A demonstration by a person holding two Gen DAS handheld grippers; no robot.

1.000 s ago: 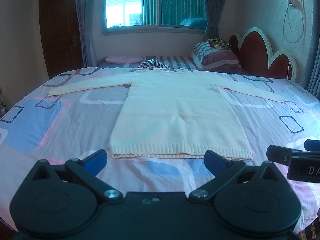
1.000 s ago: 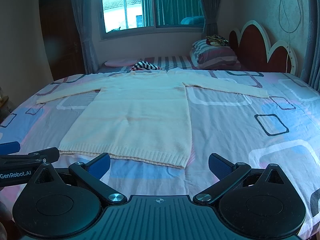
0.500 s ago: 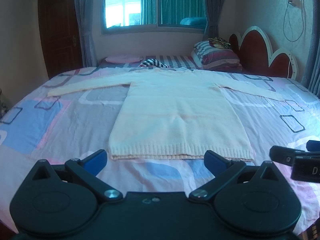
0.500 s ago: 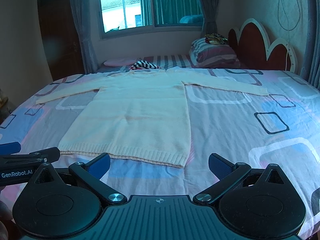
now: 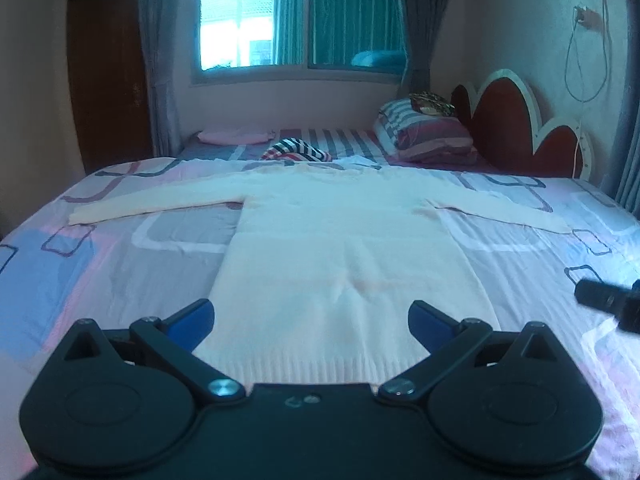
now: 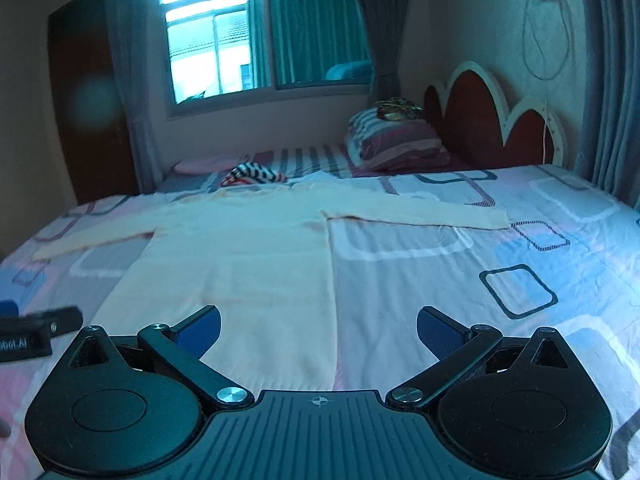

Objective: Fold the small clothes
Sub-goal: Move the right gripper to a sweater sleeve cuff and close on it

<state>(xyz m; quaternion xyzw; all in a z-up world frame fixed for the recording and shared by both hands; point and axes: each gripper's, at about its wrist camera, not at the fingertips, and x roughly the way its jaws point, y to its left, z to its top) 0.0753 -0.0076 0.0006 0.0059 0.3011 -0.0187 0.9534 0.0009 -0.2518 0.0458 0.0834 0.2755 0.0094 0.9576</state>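
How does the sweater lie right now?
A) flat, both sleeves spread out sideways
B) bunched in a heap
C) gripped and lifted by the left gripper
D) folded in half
A: the cream sweater lies flat on the bedspread, a sleeve stretched out to each side, neither gripper holding it.

The left tool (image 5: 311, 320) sits level and points forward, its two blue-padded fingers (image 5: 192, 318) spread wide with nothing between them. The right tool (image 6: 319, 326) is posed the same way, its fingers (image 6: 434, 326) also wide apart and empty. Each tool's tip shows at the edge of the other's view.
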